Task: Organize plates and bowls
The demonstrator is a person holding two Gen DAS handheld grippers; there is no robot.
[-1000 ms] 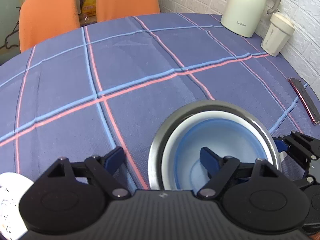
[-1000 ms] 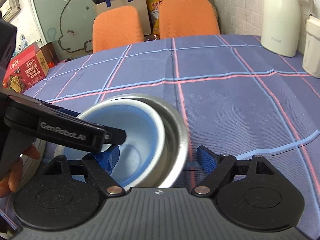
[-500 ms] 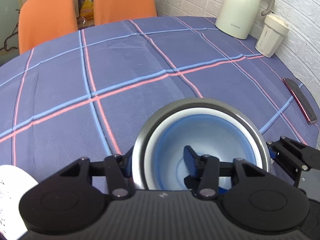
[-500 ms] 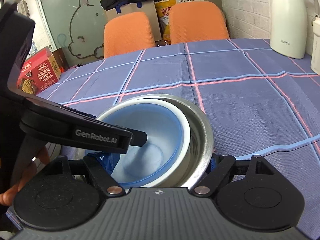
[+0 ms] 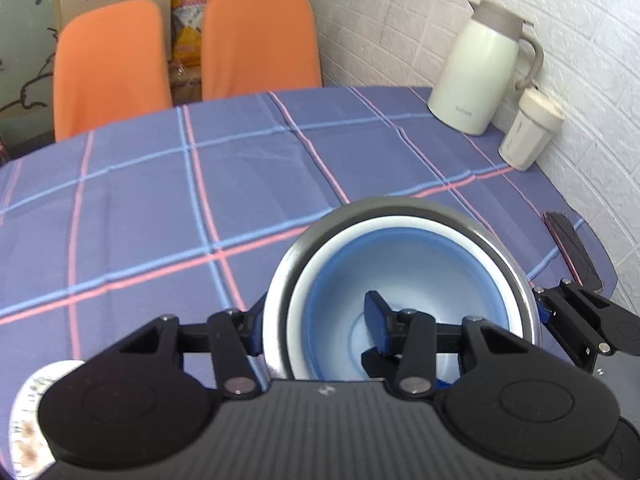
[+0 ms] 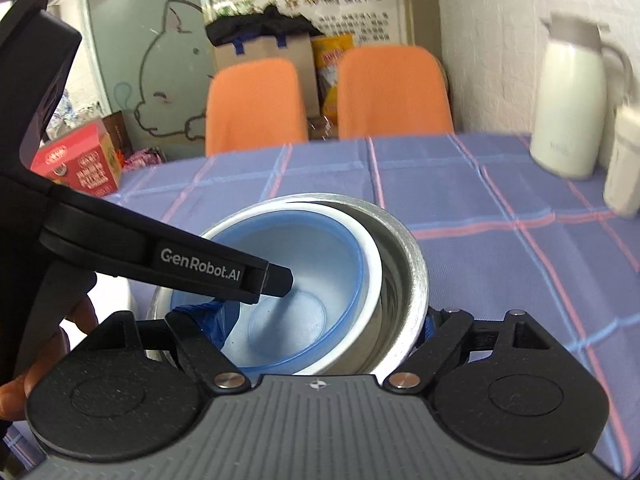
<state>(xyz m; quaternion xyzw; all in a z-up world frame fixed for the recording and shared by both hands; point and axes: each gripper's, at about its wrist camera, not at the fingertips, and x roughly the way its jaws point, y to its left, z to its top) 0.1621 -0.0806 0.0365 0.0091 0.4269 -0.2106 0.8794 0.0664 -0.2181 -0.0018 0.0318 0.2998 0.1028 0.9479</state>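
Note:
A steel bowl (image 5: 400,206) holds a white bowl (image 5: 340,240), and a blue bowl (image 5: 400,264) nests inside that. My left gripper (image 5: 316,322) is shut on the stack's near wall, one finger outside the steel and one inside the blue bowl. From the opposite side my right gripper (image 6: 320,320) clamps the same stack (image 6: 404,264), left pad in the blue bowl (image 6: 300,264), right pad against the steel. Its jaws are opening slightly, with the wall still between them. The stack hangs above the checked tablecloth (image 5: 160,208). The left gripper's black finger (image 6: 224,268) reaches into the bowl in the right wrist view.
A white jug (image 5: 476,68) and a cream cup (image 5: 530,136) stand by the brick wall at the far right. A flat dark item (image 5: 572,252) lies at the right table edge. A white plate (image 5: 28,412) shows at lower left. Two orange chairs (image 5: 108,64) stand behind the table.
The left gripper's jaws closed from wide apart onto the stack's wall. Both grippers then rose with the nested bowls, so the table now sits lower in both views.

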